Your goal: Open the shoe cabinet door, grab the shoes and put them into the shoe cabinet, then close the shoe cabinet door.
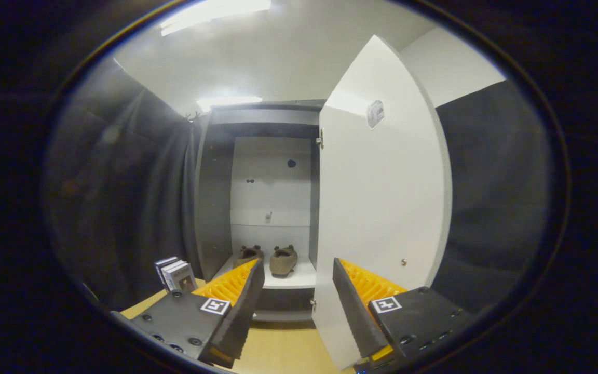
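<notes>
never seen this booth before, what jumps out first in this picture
The tall white cabinet door stands swung wide open just beyond the gripper, whose jaws are spread apart with nothing between them. Inside the shoe cabinet, a pair of brown shoes sits side by side on the bottom shelf. A few boxes stand on the floor beside the cabinet.

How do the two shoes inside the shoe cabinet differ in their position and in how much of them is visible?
The left shoe stands behind a gripper finger, partly hidden; the right shoe shows whole beyond the open fingers. The right shoe seems to sit slightly nearer the shelf's front edge than the left shoe. Both are brown, on the cabinet's bottom shelf, door open.
</notes>
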A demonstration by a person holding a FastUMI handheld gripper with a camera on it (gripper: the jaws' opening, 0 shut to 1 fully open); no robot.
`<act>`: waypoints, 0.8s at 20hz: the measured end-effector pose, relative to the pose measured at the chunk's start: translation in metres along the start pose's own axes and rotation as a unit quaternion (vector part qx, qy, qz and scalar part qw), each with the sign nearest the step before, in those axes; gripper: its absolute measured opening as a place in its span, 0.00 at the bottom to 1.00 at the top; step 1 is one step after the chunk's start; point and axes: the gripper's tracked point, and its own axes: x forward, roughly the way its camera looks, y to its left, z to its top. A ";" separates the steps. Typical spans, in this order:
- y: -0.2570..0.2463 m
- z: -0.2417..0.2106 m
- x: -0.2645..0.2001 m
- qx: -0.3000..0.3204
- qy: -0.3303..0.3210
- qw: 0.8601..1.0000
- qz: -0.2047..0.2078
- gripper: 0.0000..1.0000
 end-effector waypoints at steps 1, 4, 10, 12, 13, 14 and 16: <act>-0.007 0.002 -0.008 0.000 -0.003 1.000 0.004 0.83; -0.029 0.005 -0.030 -0.001 -0.014 1.000 0.002 0.83; -0.099 0.013 -0.054 0.012 -0.030 0.999 -0.040 0.83; -0.118 0.012 -0.056 0.015 -0.031 0.998 -0.056 0.83; -0.127 0.010 -0.057 0.015 -0.030 0.997 -0.063 0.83; -0.135 0.010 -0.057 0.016 -0.030 0.997 -0.069 0.84; -0.149 0.008 -0.049 0.024 -0.030 0.996 -0.079 0.84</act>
